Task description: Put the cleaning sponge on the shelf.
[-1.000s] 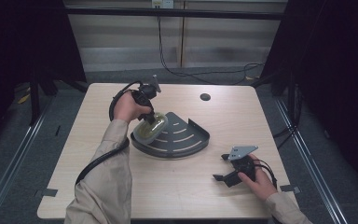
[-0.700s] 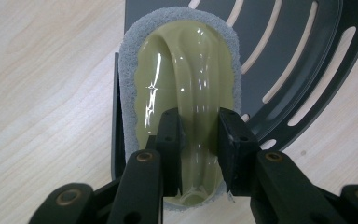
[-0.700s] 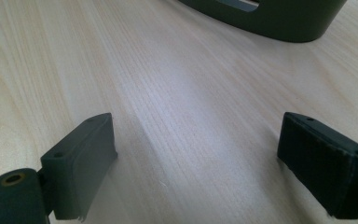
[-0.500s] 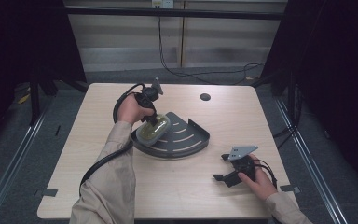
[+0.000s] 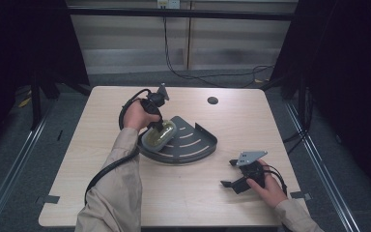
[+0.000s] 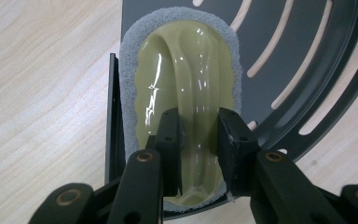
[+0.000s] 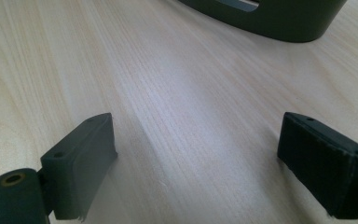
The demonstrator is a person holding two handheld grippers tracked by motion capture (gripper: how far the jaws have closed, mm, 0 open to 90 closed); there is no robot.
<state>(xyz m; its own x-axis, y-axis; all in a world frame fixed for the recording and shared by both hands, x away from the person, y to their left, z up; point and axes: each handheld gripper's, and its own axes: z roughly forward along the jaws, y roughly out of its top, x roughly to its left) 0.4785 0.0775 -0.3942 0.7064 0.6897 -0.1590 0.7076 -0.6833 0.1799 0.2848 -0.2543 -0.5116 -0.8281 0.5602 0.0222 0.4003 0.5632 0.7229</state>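
A scrubbing pad [image 5: 158, 135] with a grey foam rim and a glossy yellow-green ridge handle [image 6: 186, 70] lies at the left end of a dark grey slotted corner tray [image 5: 195, 145]. My left gripper [image 5: 156, 126] comes down on it from the far side. In the left gripper view its jaws [image 6: 199, 119] are shut on the ridge, with the tray floor [image 6: 307, 70] beyond. My right gripper [image 5: 229, 173] rests on the table near the front right, open. The right gripper view has bare wood between its jaws [image 7: 196, 140] and the tray wall [image 7: 270, 23] farther off.
The wooden table [image 5: 101, 164] has a small round dark hole [image 5: 212, 100] near its far edge. A black cable [image 5: 108, 169] trails from the left gripper along the forearm. Dark floor and metal rails surround the table.
The left gripper has carried the pad slightly rightward and down onto the tray's left end. The right gripper has stayed in place, open.
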